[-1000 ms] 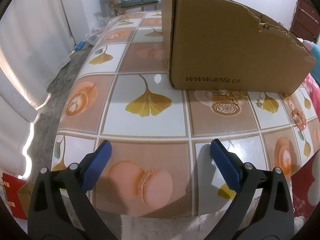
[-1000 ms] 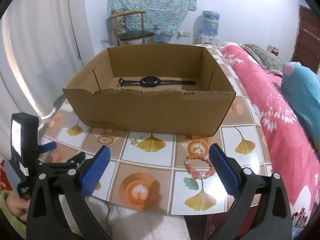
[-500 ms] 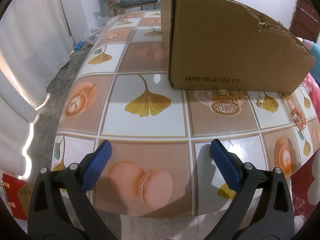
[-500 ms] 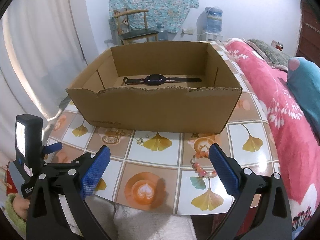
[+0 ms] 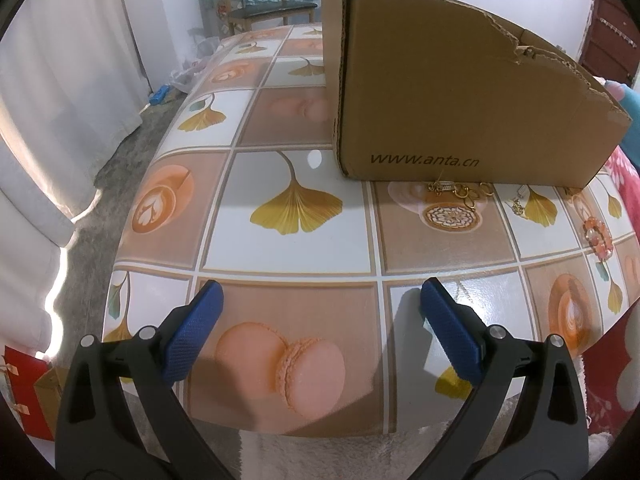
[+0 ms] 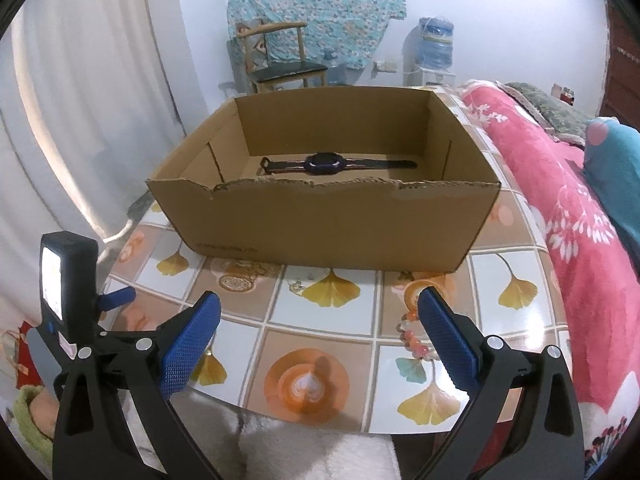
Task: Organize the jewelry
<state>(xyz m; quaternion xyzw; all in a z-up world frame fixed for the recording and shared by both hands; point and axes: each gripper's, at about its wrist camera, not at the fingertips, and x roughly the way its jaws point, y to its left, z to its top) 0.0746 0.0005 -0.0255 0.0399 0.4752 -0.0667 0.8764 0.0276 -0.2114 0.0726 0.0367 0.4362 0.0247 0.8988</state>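
Note:
An open cardboard box (image 6: 320, 224) (image 5: 460, 92) stands on the tiled table, with a dark wristwatch (image 6: 324, 163) lying flat inside. In front of the box lie gold chain jewelry (image 5: 460, 192) (image 6: 244, 270), a small gold pendant (image 5: 518, 204) (image 6: 296, 286) and a pink bead bracelet (image 5: 598, 236) (image 6: 414, 340). My left gripper (image 5: 320, 328) hovers open over the table's near edge, empty. My right gripper (image 6: 320, 340) is open and empty too, with the bracelet just left of its right finger. The left gripper (image 6: 116, 298) shows at the left of the right wrist view.
A pink floral bedspread (image 6: 560, 200) runs along the table's right side. A wooden chair (image 6: 280, 60) and a water dispenser (image 6: 434, 46) stand behind. White curtains (image 5: 60, 60) hang at the left. A white fluffy fabric (image 6: 312, 452) lies below the table's near edge.
The right gripper has drawn back and lifted a little, so the box and bracelet sit lower and farther. The left gripper has barely moved. Both stay open.

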